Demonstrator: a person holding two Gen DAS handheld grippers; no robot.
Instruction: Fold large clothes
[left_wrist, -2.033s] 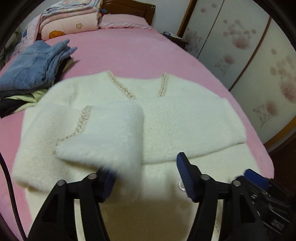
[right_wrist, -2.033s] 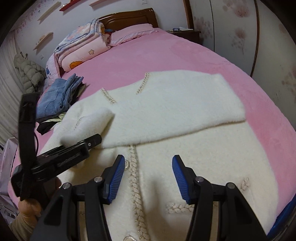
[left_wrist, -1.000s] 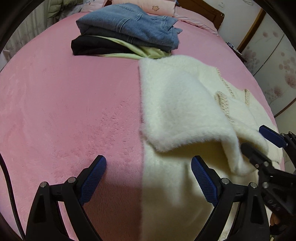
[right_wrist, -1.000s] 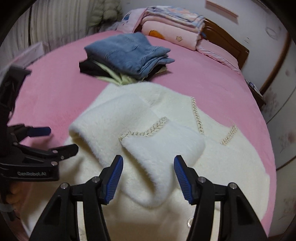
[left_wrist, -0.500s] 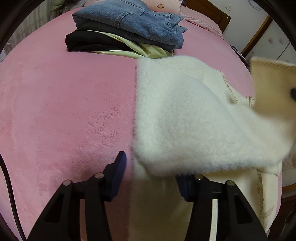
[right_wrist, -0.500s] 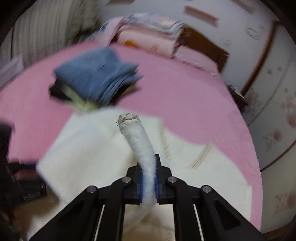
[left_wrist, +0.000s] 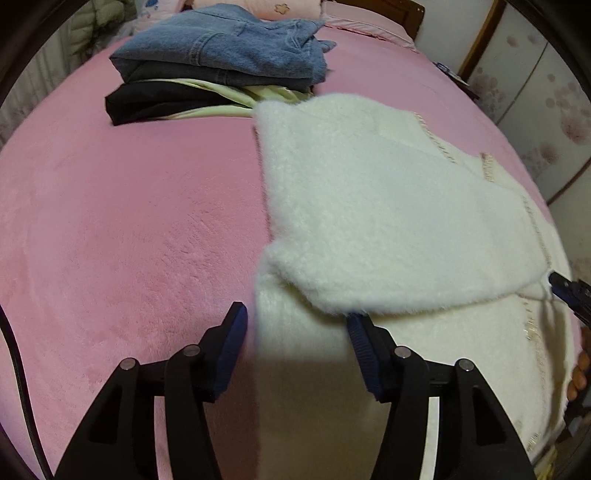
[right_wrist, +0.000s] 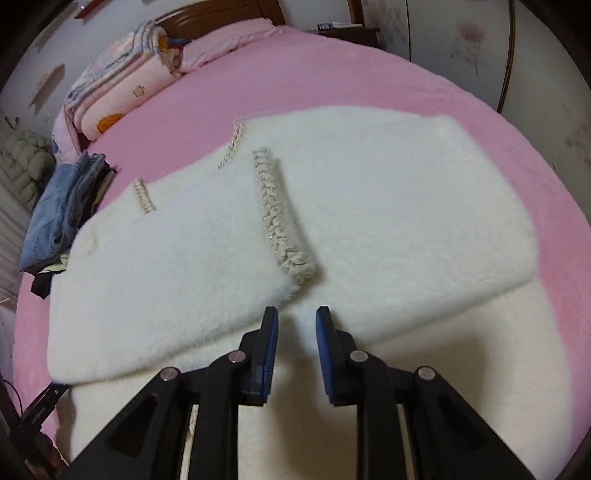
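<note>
I am easing both sets of jaws apart, my left gripper (left_wrist: 295, 328) and right gripper (right_wrist: 296, 325) each holding nothing, above the fluffy white cardigan (right_wrist: 332, 221) lying on the pink bed (left_wrist: 129, 221). Both sleeves are lying folded across its chest; I am judging that a trailing pad snagging the long pile, or the braided cuff (right_wrist: 284, 229), could be dragging a sleeve back out.

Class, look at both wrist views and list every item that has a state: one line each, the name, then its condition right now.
white fluffy cardigan: flat on the bed, both sleeves folded across its front
left sleeve: folded in, trimmed cuff lying free
left gripper: jaws opening, straddling the cardigan's edge, not gripping
right gripper: jaws opening, nothing between them
stack of folded clothes: folded, jeans on top
pink bedspread: spread smooth
</note>
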